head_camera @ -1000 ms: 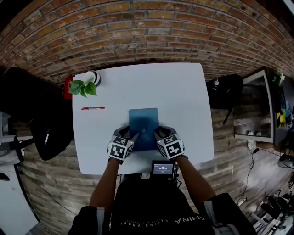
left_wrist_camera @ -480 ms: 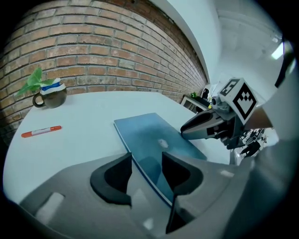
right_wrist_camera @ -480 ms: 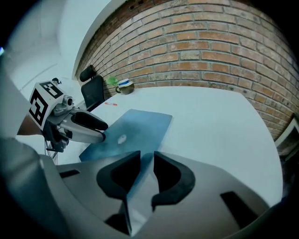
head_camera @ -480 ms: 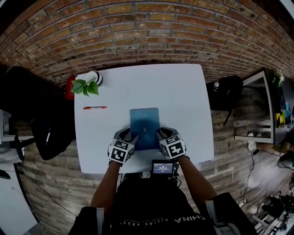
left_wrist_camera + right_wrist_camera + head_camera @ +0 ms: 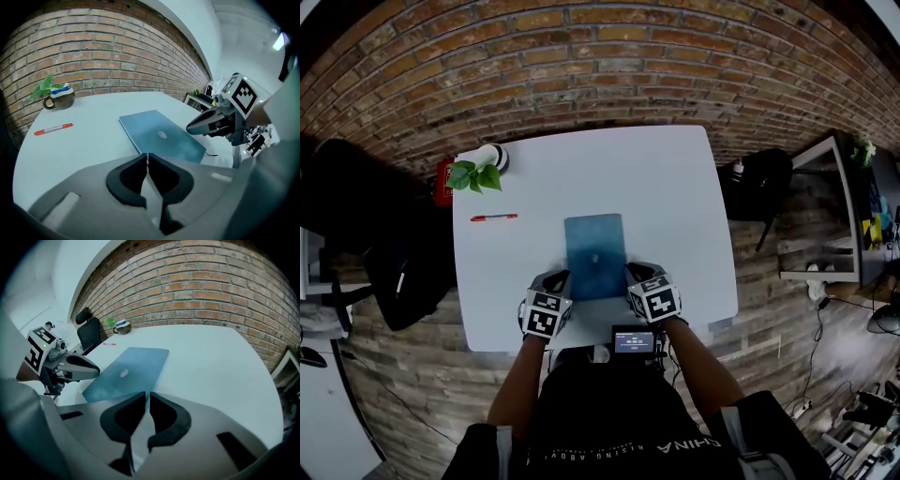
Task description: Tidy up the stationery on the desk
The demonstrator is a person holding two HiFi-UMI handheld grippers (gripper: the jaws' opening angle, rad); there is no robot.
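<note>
A closed blue notebook [image 5: 595, 255] lies flat on the white desk [image 5: 675, 187], near its front edge. It also shows in the left gripper view, notebook [image 5: 161, 136], and in the right gripper view, notebook [image 5: 126, 371]. My left gripper [image 5: 555, 284] sits just off the notebook's front left corner, jaws shut and empty. My right gripper [image 5: 636, 280] sits off the front right corner, also shut with nothing held. A red pen [image 5: 493, 217] lies at the desk's left side; the pen [image 5: 54, 129] is far from both grippers.
A mug with a green plant [image 5: 480, 169] stands at the back left corner, with a red object [image 5: 441, 180] beside the desk edge. A small screen device [image 5: 633, 341] sits at the front edge. A black chair [image 5: 366, 234] stands to the left, a brick wall behind.
Both grippers have drawn back toward the front edge, off the notebook's sides. The notebook lies slightly farther back on the desk than before.
</note>
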